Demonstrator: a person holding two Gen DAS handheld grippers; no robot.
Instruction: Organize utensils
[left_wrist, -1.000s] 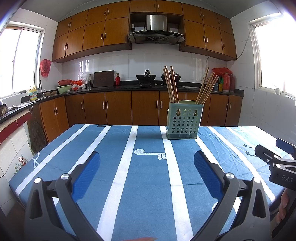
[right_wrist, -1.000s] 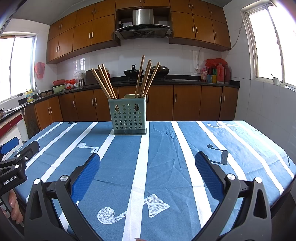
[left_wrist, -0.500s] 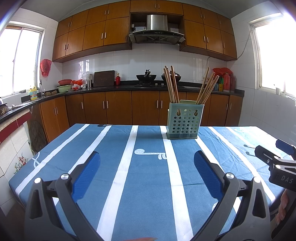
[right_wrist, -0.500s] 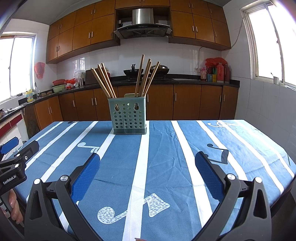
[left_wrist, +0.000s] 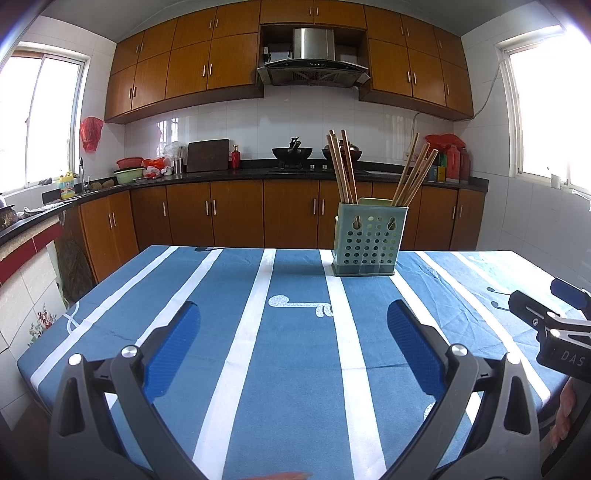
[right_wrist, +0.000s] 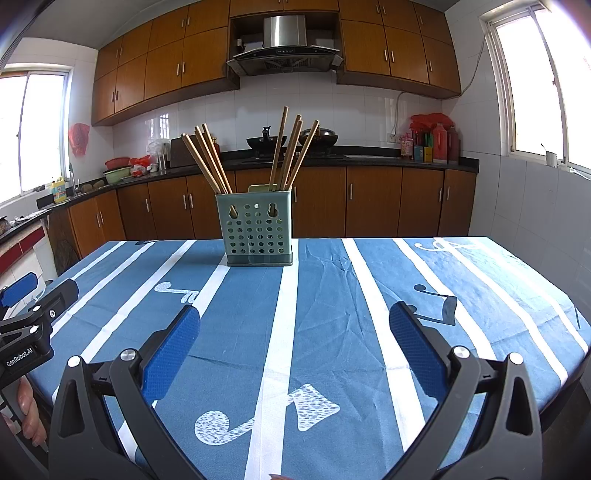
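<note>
A pale green perforated utensil holder (left_wrist: 369, 242) stands upright on the far part of the table, also in the right wrist view (right_wrist: 258, 234). Several wooden chopsticks (left_wrist: 341, 168) lean in its left compartment and several more (left_wrist: 413, 177) in its right one; they show in the right wrist view too (right_wrist: 208, 162). My left gripper (left_wrist: 293, 317) is open and empty, hovering over the near table. My right gripper (right_wrist: 295, 319) is open and empty likewise. Each gripper shows at the edge of the other's view.
The table carries a blue cloth with white stripes (left_wrist: 258, 332) (right_wrist: 332, 295). Behind it run wooden kitchen cabinets and a dark counter (left_wrist: 258, 173) with woks, bottles and bowls. The table's edges fall away left and right.
Almost nothing: both views shift very slightly, the holder sits a touch higher in the frames. Both grippers stay open and empty.
</note>
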